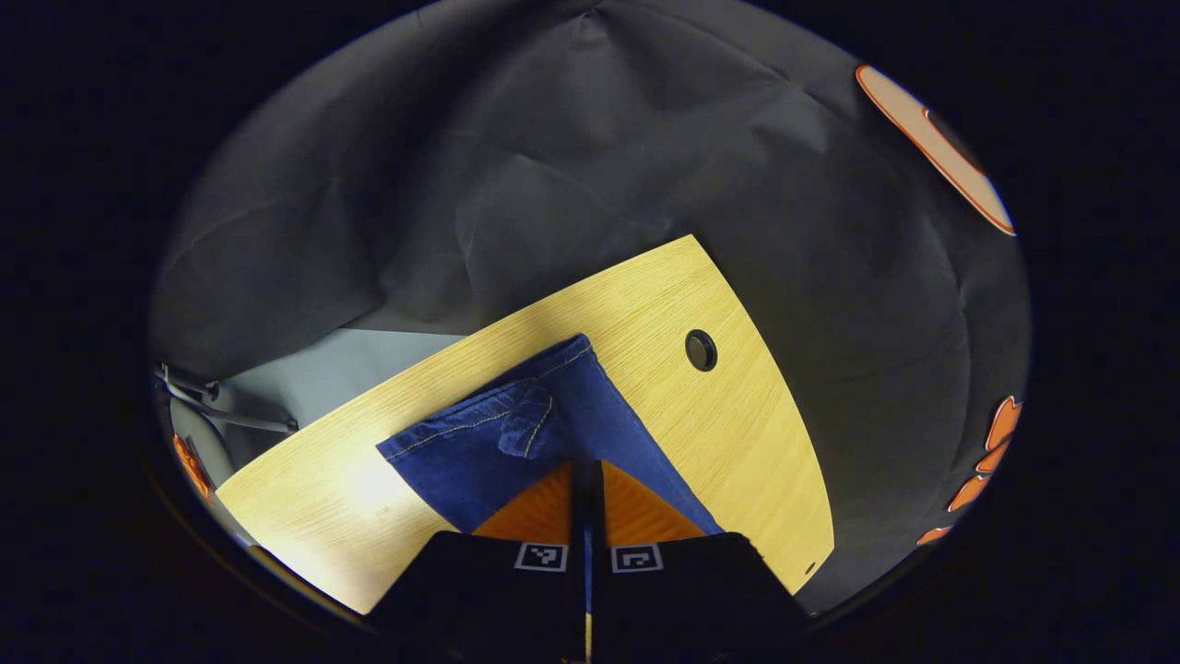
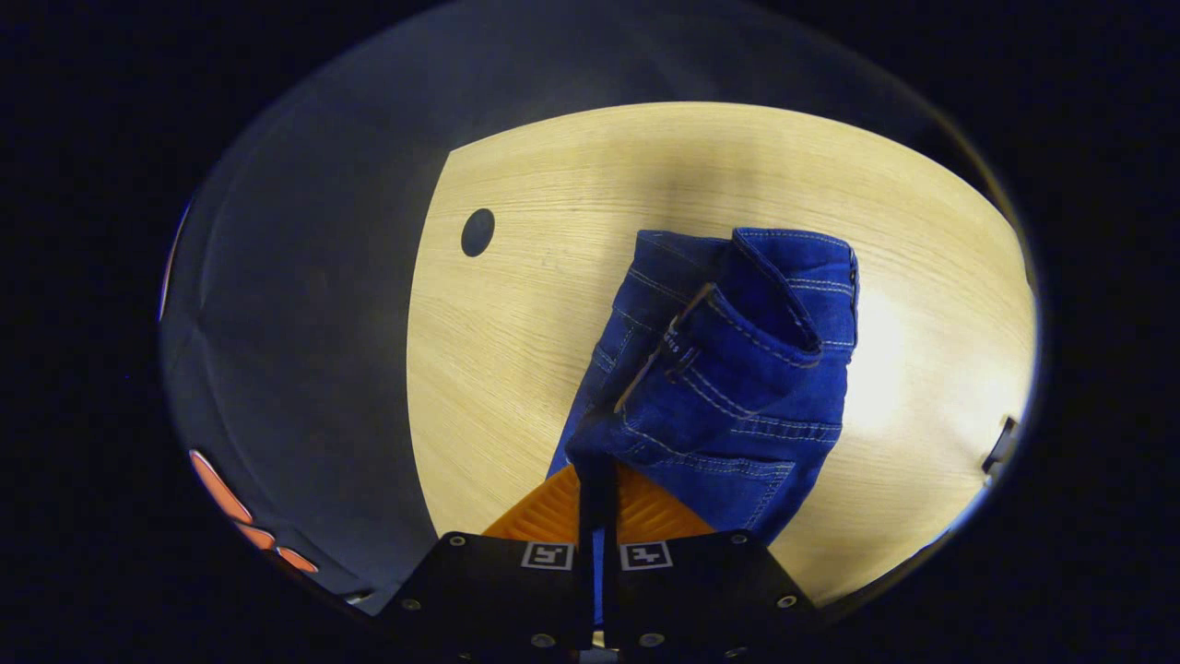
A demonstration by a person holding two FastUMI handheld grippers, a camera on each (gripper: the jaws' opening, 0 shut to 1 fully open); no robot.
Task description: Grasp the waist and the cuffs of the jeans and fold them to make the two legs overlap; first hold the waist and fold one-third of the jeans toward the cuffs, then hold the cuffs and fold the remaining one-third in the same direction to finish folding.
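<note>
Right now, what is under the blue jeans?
Under the jeans lies a light wooden table, bare around them, with a round hole off to one side. Whatever sits directly beneath the denim is covered.

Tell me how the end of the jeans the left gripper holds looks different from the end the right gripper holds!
The left gripper holds the cuff end, flat with a plain stitched hem. The right gripper holds the waist end, bunched up, with a waistband and seams. Both are blue jeans on the wooden table, pinched between shut jaws.
</note>
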